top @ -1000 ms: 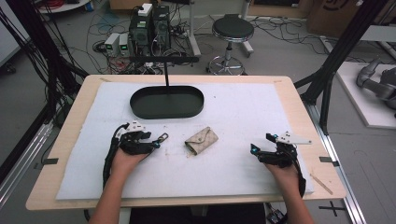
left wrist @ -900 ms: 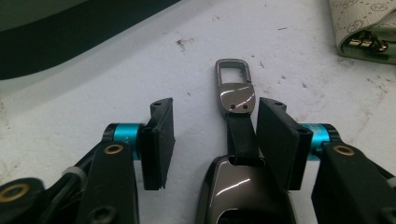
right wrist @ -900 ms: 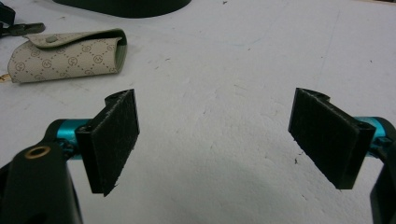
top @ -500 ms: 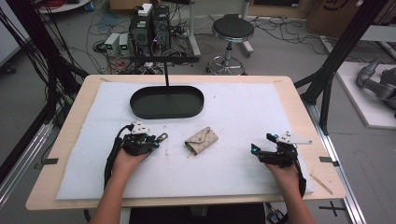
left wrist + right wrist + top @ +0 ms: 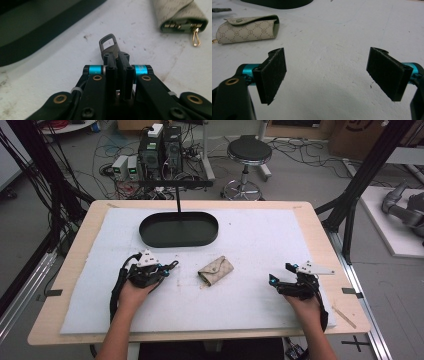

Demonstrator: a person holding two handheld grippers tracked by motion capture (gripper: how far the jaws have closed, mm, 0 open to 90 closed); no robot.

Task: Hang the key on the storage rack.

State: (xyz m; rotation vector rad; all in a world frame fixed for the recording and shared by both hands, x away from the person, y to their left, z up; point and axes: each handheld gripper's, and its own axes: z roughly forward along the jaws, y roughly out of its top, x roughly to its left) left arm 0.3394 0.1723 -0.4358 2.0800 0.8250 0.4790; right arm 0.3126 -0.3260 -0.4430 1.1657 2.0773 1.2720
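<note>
A dark metal clasp (image 5: 109,46) was pinched between the closed jaws of the left gripper (image 5: 159,269), its looped end poking out past the tips just above the white mat (image 5: 260,240). To its right, near the mat's middle, lay a beige monogram key pouch (image 5: 216,271), a gold hook (image 5: 195,38) trailing from its open end. A black oval tray (image 5: 179,229) sat toward the mat's far edge. The left hand (image 5: 134,291) rested low on the mat. Near the right edge, the right gripper (image 5: 280,281) rested with jaws spread wide, holding nothing, its pads (image 5: 272,75) facing each other.
</note>
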